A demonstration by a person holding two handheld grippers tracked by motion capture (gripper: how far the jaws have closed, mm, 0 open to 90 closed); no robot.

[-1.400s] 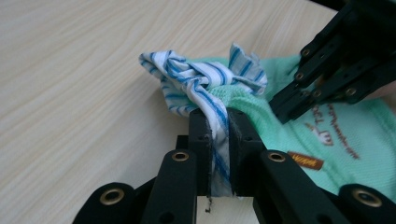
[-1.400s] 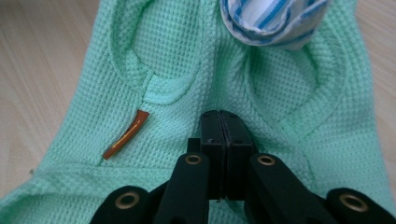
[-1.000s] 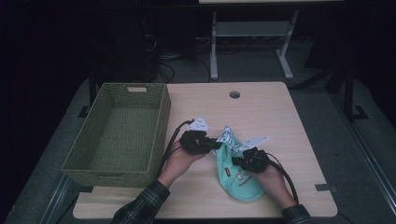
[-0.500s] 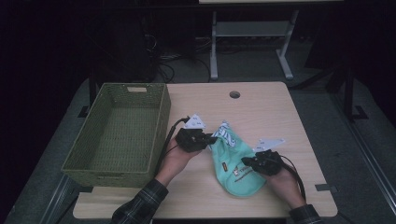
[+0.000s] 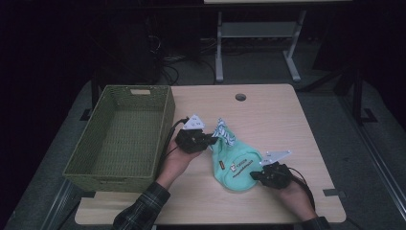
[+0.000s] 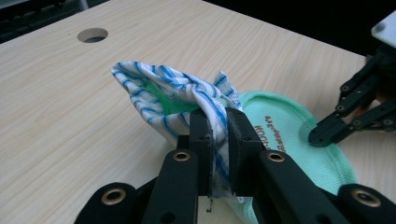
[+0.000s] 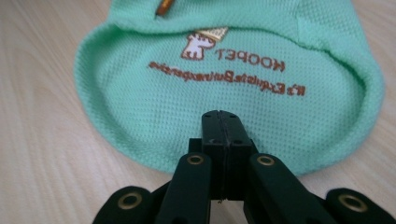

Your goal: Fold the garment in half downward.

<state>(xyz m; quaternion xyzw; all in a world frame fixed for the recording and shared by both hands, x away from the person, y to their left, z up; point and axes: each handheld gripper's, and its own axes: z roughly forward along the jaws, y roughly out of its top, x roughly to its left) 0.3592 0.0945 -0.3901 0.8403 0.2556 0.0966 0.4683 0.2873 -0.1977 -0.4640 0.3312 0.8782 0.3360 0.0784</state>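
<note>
Your left gripper (image 6: 218, 122) is clamped on the striped collar (image 6: 170, 91) of the green garment (image 5: 235, 166), which lies mid-table right of the basket (image 5: 119, 139). Your right gripper (image 7: 223, 122) is fully closed, pinching the garment's hem.

Left gripper (image 5: 210, 140) seemingly pinches mint garment (image 5: 237, 167); right gripper (image 5: 254, 175) at hem.

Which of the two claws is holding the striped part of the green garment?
The left claw: it pinches the striped collar; the right claw is at the plain green hem.
</note>
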